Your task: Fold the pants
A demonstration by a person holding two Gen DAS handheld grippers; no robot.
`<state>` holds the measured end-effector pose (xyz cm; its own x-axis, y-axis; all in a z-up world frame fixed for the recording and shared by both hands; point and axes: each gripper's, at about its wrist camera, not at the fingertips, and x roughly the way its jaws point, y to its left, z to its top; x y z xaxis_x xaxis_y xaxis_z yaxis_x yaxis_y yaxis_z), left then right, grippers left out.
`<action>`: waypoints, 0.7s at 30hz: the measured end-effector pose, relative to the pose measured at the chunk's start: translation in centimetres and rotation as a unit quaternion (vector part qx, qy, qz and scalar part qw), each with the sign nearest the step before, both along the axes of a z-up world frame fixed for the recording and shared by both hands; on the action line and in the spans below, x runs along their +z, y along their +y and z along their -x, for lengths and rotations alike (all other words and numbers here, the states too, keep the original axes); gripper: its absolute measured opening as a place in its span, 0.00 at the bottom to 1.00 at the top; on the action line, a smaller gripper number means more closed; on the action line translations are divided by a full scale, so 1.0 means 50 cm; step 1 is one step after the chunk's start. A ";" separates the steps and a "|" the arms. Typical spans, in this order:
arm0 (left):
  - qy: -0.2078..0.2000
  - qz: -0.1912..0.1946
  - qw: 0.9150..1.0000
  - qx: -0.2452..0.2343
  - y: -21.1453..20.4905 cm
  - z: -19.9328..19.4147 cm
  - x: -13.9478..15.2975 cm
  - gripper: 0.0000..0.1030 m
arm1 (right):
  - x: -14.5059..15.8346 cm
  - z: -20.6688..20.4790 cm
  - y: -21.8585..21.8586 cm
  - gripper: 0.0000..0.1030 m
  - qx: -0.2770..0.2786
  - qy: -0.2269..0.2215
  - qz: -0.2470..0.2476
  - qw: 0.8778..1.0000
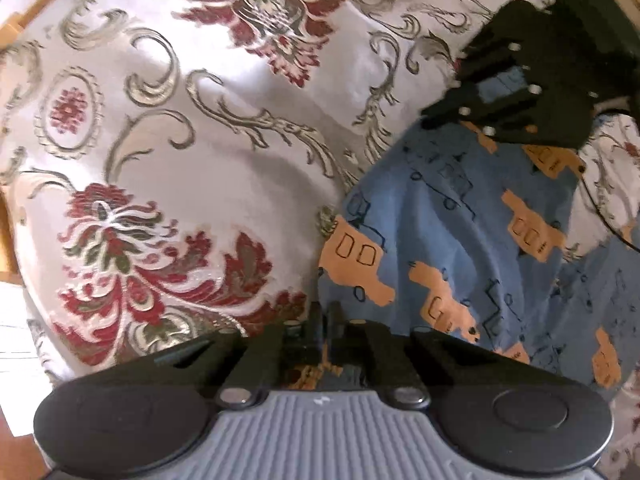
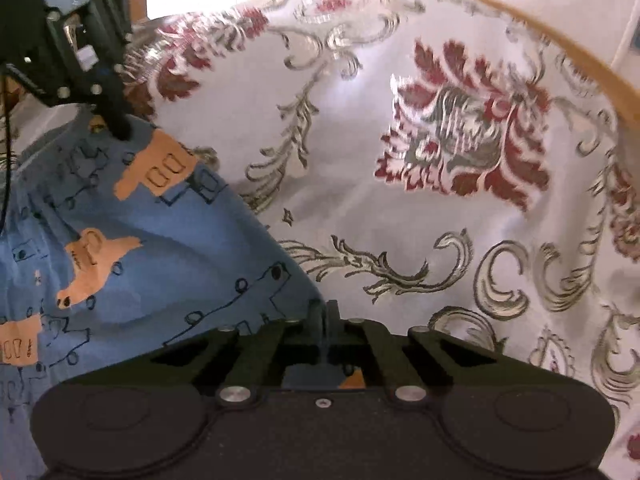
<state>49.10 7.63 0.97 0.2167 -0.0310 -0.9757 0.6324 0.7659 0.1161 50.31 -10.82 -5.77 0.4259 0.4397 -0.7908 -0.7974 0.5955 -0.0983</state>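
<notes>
Now both grippers are clamped on the pants point(image 1: 460, 232), a blue pair printed with orange trucks, lying on the floral cloth point(image 1: 200, 120). The left gripper point(image 1: 326, 332) has its fingers closed together on one corner of the pants; the right gripper point(image 2: 326, 320) is likewise pinched on fabric at another corner along the same edge. Seen from the left wrist, the pants spread away to the right toward the right gripper, so the held edge runs between the 2 tools and the rest of the pants trails off from it. Neither gripper is clearly nearer the free end. Beyond the pants the cloth lies bare on the far side, giving what looks like ample room to carry the held edge over. A wooden rim point(image 2: 560, 48) bounds the cloth farther out.
</notes>
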 end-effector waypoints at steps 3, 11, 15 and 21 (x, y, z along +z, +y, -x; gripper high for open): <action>-0.031 -0.005 0.999 0.007 -0.002 0.022 0.013 0.02 | 0.022 0.040 -0.016 0.00 -0.009 -0.033 -0.010 0.999; -0.116 0.020 0.993 0.005 -0.003 0.131 0.064 0.02 | 0.096 0.171 -0.043 0.00 -0.057 -0.095 -0.025 0.994; -0.157 0.037 0.987 0.000 -0.004 0.197 0.094 0.02 | 0.129 0.265 -0.051 0.00 -0.081 -0.115 -0.031 0.990; -0.239 0.029 0.971 -0.010 -0.013 0.311 0.106 0.02 | 0.155 0.430 -0.034 0.00 -0.088 -0.152 -0.019 0.984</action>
